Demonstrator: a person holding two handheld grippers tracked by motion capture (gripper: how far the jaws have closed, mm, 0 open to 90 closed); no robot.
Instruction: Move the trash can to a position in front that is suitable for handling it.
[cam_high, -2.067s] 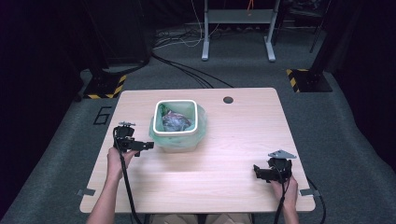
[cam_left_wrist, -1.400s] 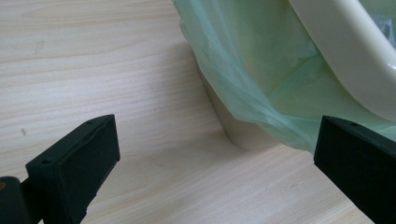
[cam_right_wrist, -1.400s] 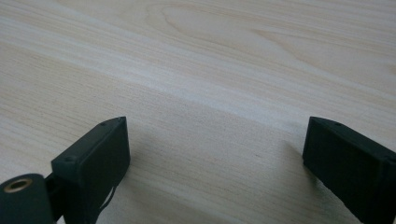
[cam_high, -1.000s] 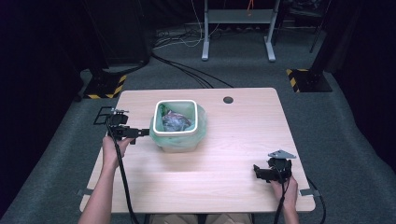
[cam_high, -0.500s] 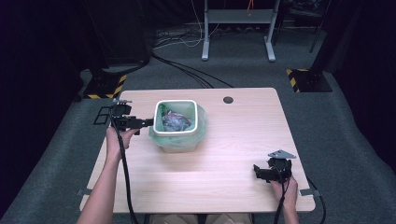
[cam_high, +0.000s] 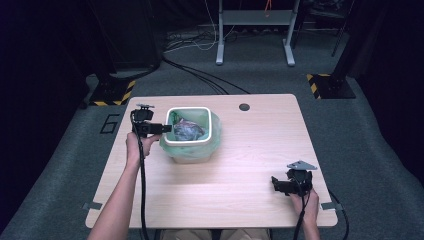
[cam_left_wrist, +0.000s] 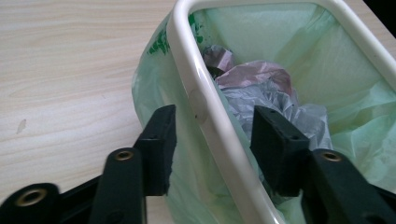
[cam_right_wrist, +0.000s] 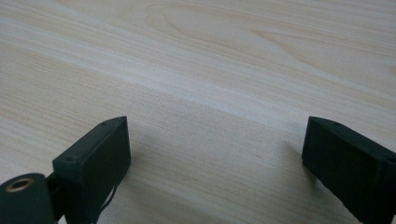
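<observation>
On the tabletop (cam_high: 235, 170), toward its far-left part and well in from the near edge, one small bin (cam_high: 216, 125) with a white rim (cam_left_wrist: 205, 116), lined by one pale green bag (cam_left_wrist: 355, 93) draped over that rim and down the outside. Inside, crumpled grey and pinkish plastic waste (cam_left_wrist: 261, 88), heaped against the liner. At the bin's left side, the left gripper (cam_high: 167, 128), level, fingers (cam_left_wrist: 159, 140) straddling the near rim: one outside against the bag's outer skin, one inside beside the waste, rim and liner between them. Jaws just closing in on that rim, a gap visible on either side, so no firm clench yet. Nothing between gripper and bin to block the reach; only the waste crowding the inner finger. Near the near-right corner, well apart from the bin, the right gripper (cam_high: 276, 184), resting low over bare wood with fingers (cam_right_wrist: 93, 158) spread wide and nothing between them. Two grippers, two trailing black cables, one bin, one bag. Near the far edge, one dark round grommet hole (cam_high: 244, 107) in the light wood-grain top. Around the table, grey carpet floor (cam_high: 360, 130), dark surroundings, black cables (cam_high: 200, 75) running toward a grey metal stand (cam_high: 255, 20) beyond, and two yellow-and-black striped bases (cam_high: 327, 85) left and right.
</observation>
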